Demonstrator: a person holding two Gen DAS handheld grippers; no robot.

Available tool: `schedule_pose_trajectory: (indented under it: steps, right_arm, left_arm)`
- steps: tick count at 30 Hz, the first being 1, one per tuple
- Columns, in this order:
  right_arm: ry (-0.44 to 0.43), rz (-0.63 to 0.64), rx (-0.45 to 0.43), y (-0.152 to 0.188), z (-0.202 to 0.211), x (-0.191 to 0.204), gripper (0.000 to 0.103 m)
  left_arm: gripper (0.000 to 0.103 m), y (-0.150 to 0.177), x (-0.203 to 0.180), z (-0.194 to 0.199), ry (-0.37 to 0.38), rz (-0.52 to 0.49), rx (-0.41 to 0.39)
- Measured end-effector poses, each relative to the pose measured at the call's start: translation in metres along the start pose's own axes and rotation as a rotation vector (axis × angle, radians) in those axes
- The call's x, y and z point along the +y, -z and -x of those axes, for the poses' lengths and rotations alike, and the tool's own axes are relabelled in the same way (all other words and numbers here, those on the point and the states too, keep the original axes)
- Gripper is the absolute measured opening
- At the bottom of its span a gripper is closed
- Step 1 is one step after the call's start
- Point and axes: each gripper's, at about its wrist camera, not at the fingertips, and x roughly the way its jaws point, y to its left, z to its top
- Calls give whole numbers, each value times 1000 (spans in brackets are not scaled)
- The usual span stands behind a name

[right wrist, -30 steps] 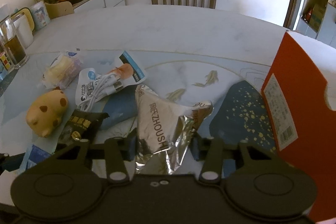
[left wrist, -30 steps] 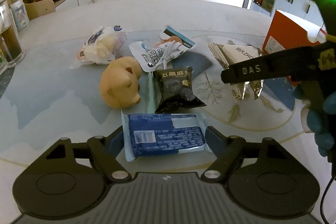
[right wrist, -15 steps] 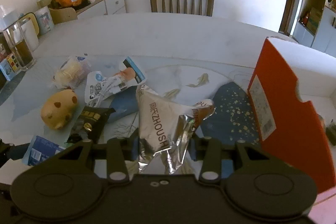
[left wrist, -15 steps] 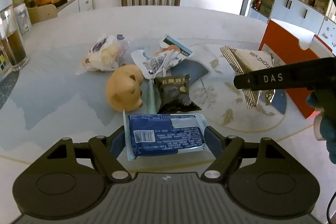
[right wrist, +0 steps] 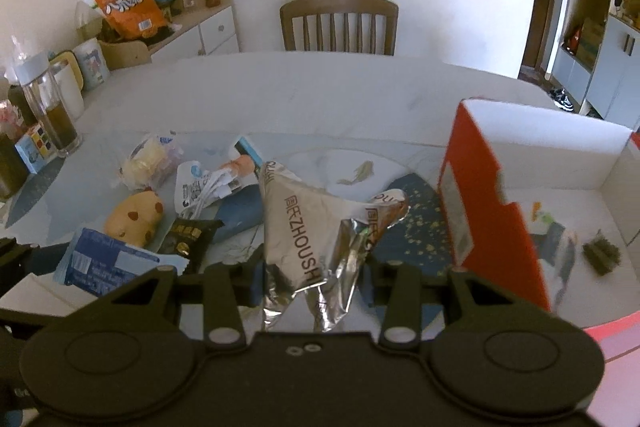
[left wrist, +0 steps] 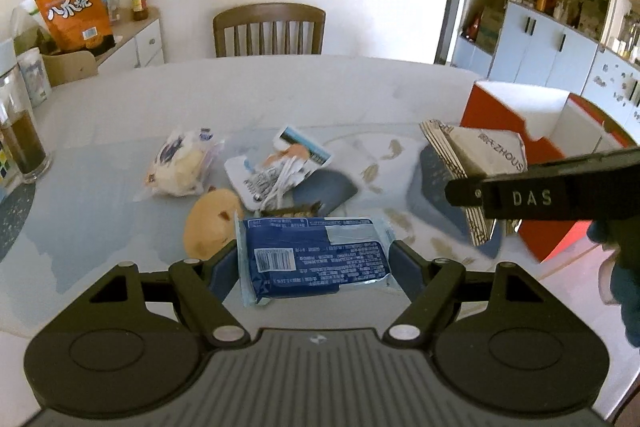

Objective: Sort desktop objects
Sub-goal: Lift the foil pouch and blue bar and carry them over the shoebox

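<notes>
Partly hidden — black snack packet (left wrist: 292, 211) behind blue packet (left wrist: 316, 259)

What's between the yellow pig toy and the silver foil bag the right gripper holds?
In the right wrist view, a black snack packet lies between the pig toy and foil bag.

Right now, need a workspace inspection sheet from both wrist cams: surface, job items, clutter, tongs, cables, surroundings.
Surface: round pale table with a printed fish pattern, far half bare.
Job's things: blue packet in the left tongs; silver foil bag in the right tongs; both held off the table. Orange box open at right, a few items inside.
Clutter: yellow spotted toy, black snack packet, bagged bread, white packet.
Tongs: both shut on their packets.
Cables: coiled white cable on the white packet.
Surroundings: wooden chair, sideboard with orange bag, cabinets at right.
</notes>
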Motion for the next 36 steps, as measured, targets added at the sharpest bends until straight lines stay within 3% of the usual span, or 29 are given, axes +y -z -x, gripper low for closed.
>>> schedule_pose_trajectory:
  steps: [16,36]
  right_arm:
    - [36,-72,-93,-10,50,-46,42]
    - [78,-132,-149,-6,84,-120,42]
  left_arm:
    - [79,-50,-57,23,48,-89,-118]
    - [79,-85,-145,17,121,-181,-181]
